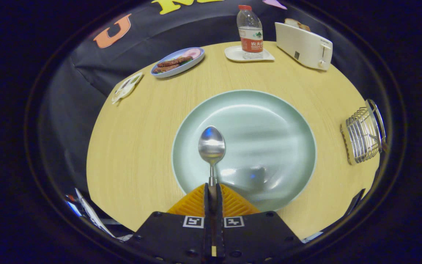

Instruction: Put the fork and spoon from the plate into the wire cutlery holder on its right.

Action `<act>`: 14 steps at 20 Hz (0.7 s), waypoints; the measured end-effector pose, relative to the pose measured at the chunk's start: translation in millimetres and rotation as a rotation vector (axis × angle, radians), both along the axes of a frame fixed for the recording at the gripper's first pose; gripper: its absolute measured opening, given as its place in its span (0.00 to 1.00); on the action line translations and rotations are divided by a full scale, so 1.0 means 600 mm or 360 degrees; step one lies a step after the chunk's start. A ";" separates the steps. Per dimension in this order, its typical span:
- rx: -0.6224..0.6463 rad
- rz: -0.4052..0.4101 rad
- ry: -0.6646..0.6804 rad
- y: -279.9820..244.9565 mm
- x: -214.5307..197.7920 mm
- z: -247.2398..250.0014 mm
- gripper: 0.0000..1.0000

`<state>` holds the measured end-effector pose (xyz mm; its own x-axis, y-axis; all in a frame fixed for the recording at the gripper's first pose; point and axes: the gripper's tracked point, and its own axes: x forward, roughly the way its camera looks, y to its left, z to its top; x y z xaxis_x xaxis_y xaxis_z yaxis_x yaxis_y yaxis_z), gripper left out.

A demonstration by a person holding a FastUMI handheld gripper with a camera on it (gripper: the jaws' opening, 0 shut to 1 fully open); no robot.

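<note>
My tool (pixel 213 189) clamps the spoon (pixel 211 146) over the plate (pixel 269 121); wire holder (pixel 363 137) stands right, path unobstructed.

Spoon (pixel 211 148) clamped by handle, bowl over green plate (pixel 269 121).

Two square coded markers (pixel 193 222) sit on the claw (pixel 213 187), which pinches the spoon (pixel 211 146); no other sign is legible.

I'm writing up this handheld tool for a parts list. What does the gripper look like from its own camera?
The gripper has a black, angular body with a small square black-and-white marker on each side of its centre slot. Two ribbed fingers taper forward to a narrow point. Small round holes dot the body's edges.
</note>
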<state>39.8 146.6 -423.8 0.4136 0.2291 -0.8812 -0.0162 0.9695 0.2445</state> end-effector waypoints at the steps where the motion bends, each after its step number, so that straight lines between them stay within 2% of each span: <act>1: 0.0020 0.0000 0.0007 -0.004 0.000 0.007 0.05; 9: 0.0042 0.0071 -0.0100 -0.077 0.003 0.089 0.05; 14: 0.0032 0.0062 -0.0165 -0.156 0.009 0.139 0.05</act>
<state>45.5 53.3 -340.3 0.4924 0.2639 -0.8294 -0.0801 0.9626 0.2587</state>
